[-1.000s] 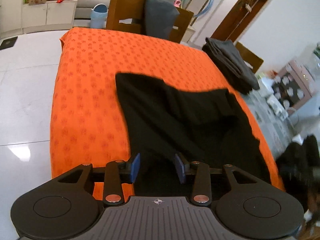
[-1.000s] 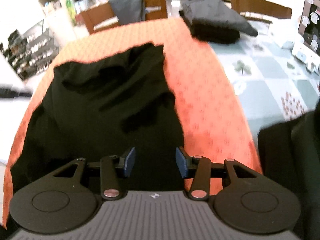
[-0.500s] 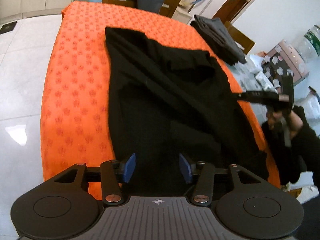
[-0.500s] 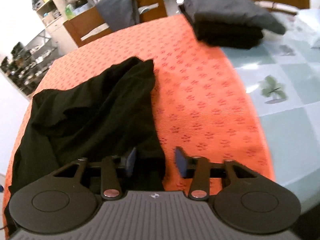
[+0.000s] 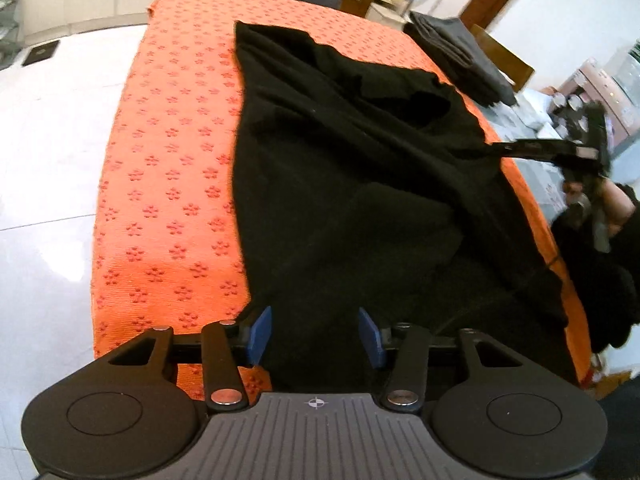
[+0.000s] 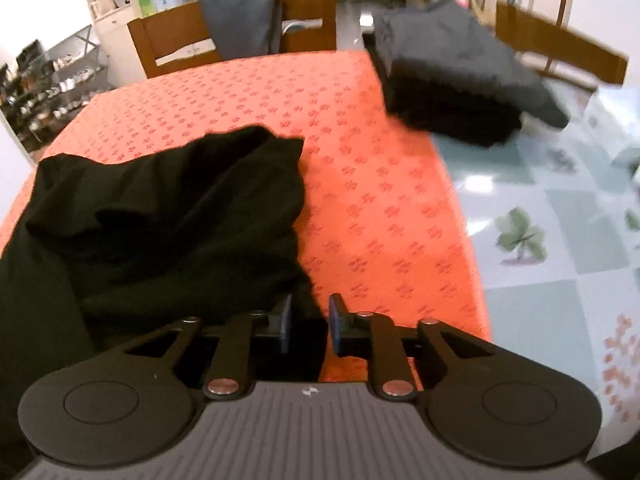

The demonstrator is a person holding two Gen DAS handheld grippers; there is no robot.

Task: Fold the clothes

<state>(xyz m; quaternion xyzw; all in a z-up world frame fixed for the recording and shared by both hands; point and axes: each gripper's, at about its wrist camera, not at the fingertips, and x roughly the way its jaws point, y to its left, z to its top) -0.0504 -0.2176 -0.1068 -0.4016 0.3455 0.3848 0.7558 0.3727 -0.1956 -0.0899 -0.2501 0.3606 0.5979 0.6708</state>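
A black garment (image 5: 360, 184) lies rumpled lengthwise on the orange flower-patterned tablecloth (image 5: 172, 168). My left gripper (image 5: 315, 334) is open at the near end, its blue pads (image 5: 260, 334) astride the hem without pinching it. In the right wrist view, my right gripper (image 6: 310, 324) has its pads close together on a fold at the black garment's (image 6: 172, 224) right edge. The left wrist view shows the right gripper (image 5: 498, 146) at that right side, with cloth drawn taut toward it and a hand (image 5: 580, 196) behind it.
A stack of folded dark grey clothes (image 6: 460, 92) sits at the far right corner of the orange tablecloth (image 6: 380, 208). Wooden chairs stand beyond the table, one draped with a grey garment (image 6: 240, 20). A green-checked cloth (image 6: 560, 240) covers the right part. White floor (image 5: 48, 160) lies left.
My right gripper's pads have narrowed from wide open onto the garment's right edge. The left gripper stays open and has shifted slightly over the near hem.
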